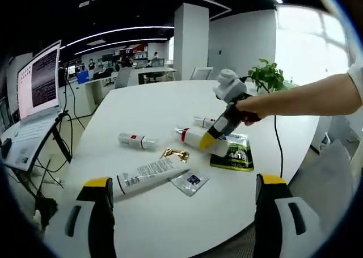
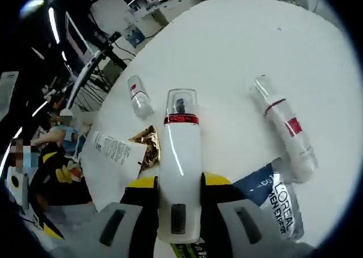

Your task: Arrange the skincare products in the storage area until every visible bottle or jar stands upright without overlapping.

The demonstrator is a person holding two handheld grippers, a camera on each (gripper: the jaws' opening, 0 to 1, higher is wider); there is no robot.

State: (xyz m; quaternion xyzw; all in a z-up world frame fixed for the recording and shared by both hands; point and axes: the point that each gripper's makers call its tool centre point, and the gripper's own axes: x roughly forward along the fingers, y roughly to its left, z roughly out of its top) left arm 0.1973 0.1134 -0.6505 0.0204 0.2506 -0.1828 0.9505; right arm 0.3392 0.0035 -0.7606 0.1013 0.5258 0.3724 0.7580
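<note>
In the left gripper view, the left tool hovers above the near edge of the white surface, its jaws wide apart and holding nothing. A white tube lies flat just beyond it, near a gold wrapper and a small bottle. Farther right, the right tool meets a white pump bottle lying on its side.

In the right gripper view, the right tool is clamped on that white pump bottle. A second bottle lies flat to the right, apart from it.

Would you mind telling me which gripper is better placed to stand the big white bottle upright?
Right. The right gripper already has its fingers on either side of the lying white bottle, while the left gripper hangs open, well short of it.
</note>
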